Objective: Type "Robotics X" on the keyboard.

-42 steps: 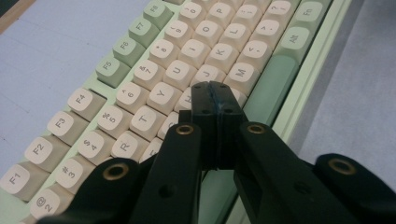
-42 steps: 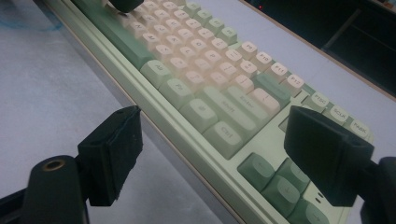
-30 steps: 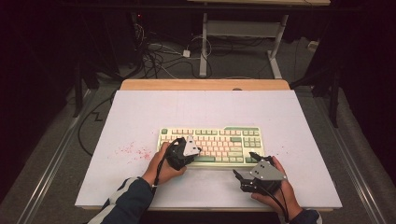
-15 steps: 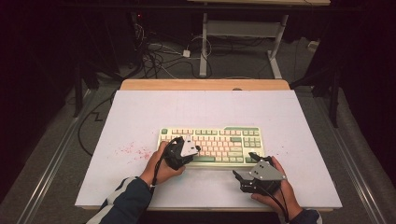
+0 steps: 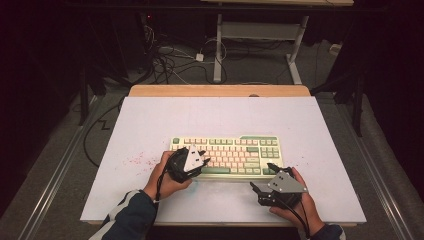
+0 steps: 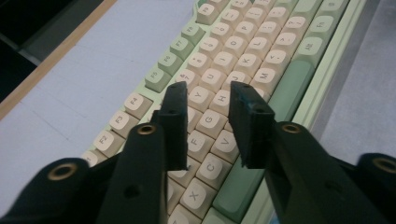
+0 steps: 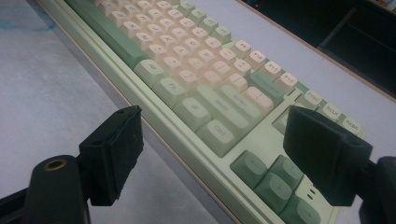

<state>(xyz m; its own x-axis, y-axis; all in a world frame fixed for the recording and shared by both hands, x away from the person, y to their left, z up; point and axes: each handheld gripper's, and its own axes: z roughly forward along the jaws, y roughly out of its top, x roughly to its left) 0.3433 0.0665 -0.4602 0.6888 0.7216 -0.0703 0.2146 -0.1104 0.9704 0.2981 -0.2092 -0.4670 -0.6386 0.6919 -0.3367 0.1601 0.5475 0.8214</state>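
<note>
Basically unchanged: L claw [image 6: 205, 126] over keyboard [image 5: 235, 150].

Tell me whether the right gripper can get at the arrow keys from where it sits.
Probably yes. The right gripper hangs open just off the keyboard at its near right corner, and the arrow keys lie between its jaws in the right gripper view with nothing in between.

Looks like a lab or recording room from my end; white-covered surface [image 5: 300, 125] with a wooden edge; loose cables [image 5: 170, 60] on the grey floor; metal desk frame [image 5: 255, 30] behind; dark surroundings; rails [image 5: 50, 180] along both sides.
</note>
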